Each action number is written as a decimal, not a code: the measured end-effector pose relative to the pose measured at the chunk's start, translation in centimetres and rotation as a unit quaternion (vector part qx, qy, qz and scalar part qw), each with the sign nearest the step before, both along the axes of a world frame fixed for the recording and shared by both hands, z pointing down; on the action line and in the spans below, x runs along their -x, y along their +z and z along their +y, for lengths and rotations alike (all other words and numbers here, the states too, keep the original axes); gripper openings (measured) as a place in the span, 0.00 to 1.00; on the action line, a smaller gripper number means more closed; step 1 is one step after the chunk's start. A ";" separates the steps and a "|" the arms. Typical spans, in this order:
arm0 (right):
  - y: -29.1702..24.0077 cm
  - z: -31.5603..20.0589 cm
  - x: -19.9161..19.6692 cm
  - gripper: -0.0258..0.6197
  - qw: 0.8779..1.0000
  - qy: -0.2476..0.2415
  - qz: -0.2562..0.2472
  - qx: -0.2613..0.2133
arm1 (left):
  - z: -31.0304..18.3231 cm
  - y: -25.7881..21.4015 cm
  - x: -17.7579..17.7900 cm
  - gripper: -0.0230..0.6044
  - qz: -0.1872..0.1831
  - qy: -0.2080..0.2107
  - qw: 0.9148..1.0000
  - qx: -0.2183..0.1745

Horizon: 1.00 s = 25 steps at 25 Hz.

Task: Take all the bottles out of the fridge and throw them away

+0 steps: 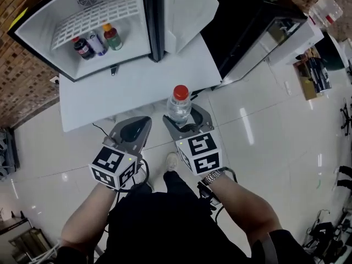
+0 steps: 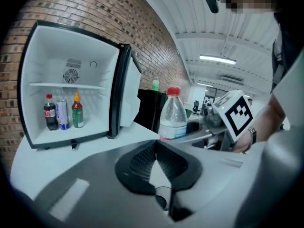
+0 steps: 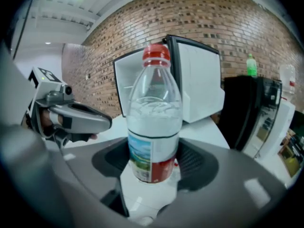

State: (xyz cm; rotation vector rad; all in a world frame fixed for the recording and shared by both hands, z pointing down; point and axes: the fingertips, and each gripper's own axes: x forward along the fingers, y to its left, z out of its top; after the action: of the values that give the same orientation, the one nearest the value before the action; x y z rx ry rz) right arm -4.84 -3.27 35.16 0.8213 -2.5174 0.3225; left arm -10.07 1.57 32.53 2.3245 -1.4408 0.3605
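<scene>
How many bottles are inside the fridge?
2: a dark cola bottle on the left and a yellow-capped bottle on the right, with a can between them. Nothing seems hidden.

We seem to be in an open-plan office or lab: brick wall [image 1: 22, 87], glossy white floor tiles [image 1: 264, 125], ceiling strip lights [image 2: 217, 59], distant office chairs [image 2: 195, 107], a mini fridge [image 1: 132, 37].

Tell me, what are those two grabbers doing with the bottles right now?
Right gripper shut on water bottle, out of fridge. Left gripper shut, empty. Inside: cola bottle, sauce bottle, can. Door open, nothing blocking.
</scene>
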 end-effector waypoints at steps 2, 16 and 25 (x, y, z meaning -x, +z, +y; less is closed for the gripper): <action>2.4 0.4 -1.4 0.49 1.000 0.018 0.011 0.017 | -0.3 1.4 -1.4 0.04 -0.002 0.025 1.000 0.010; 20.7 5.0 -11.4 0.49 0.973 0.134 0.062 0.177 | -0.5 13.7 -10.4 0.04 -0.021 0.145 0.985 0.086; 34.1 7.1 -14.8 0.49 0.937 0.179 0.081 0.289 | -0.1 21.9 -13.0 0.04 -0.028 0.153 0.978 0.138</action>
State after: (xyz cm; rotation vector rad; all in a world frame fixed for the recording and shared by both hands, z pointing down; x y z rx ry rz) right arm 9.92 3.79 69.28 0.9965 -1.9413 1.0128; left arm 2.90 1.50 54.39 2.3162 -0.9781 0.6710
